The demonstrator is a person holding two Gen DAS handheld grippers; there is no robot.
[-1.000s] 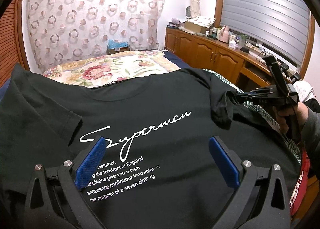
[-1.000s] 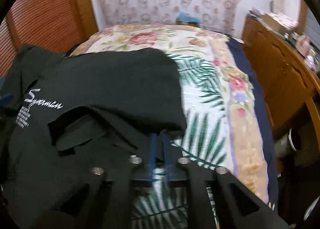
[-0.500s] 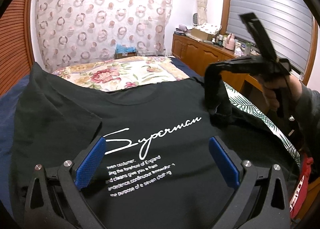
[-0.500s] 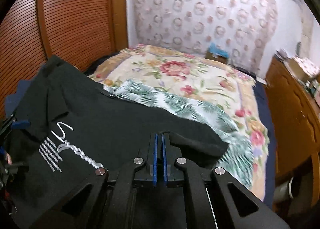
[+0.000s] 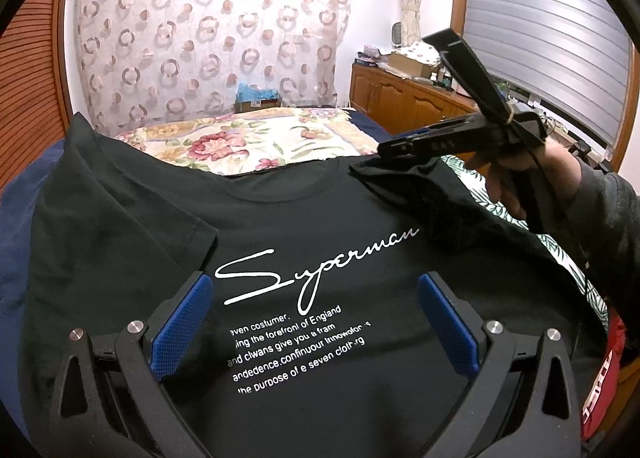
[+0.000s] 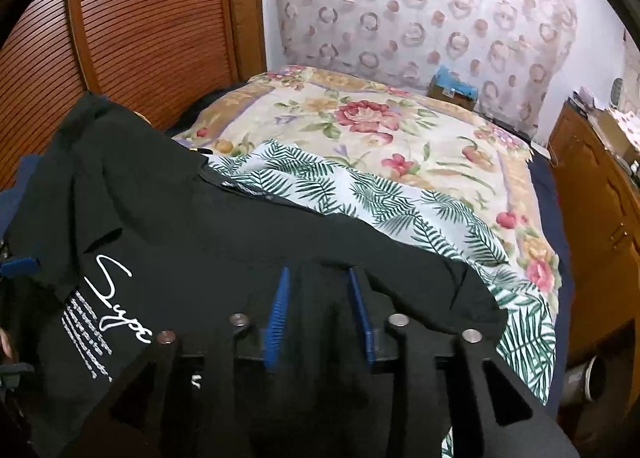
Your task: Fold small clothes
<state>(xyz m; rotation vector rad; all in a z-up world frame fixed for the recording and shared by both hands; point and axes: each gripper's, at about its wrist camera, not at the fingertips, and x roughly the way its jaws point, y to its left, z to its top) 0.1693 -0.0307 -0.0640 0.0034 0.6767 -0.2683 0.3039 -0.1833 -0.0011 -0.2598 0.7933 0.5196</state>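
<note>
- One black T-shirt (image 5: 304, 218) lies spread face up on the bed (image 5: 256, 142), white script and five lines of small print on its chest; its left sleeve reaches the bed's left edge.
- One left gripper (image 5: 316, 322) hovers over the print, its two blue fingers (image 5: 180, 326) wide apart with nothing between them.
- One right gripper (image 6: 320, 310) sits over the shirt's right sleeve, folded in onto the body toward the bed's right edge; its two fingers (image 6: 280, 306) have just been opening and stand partly apart, cloth beneath them, not pinched.
- One palm-leaf cloth (image 6: 400, 202) lies under the shirt on one floral bedspread (image 6: 360, 118).
- One hand (image 5: 532, 174) holds the right gripper.
</note>
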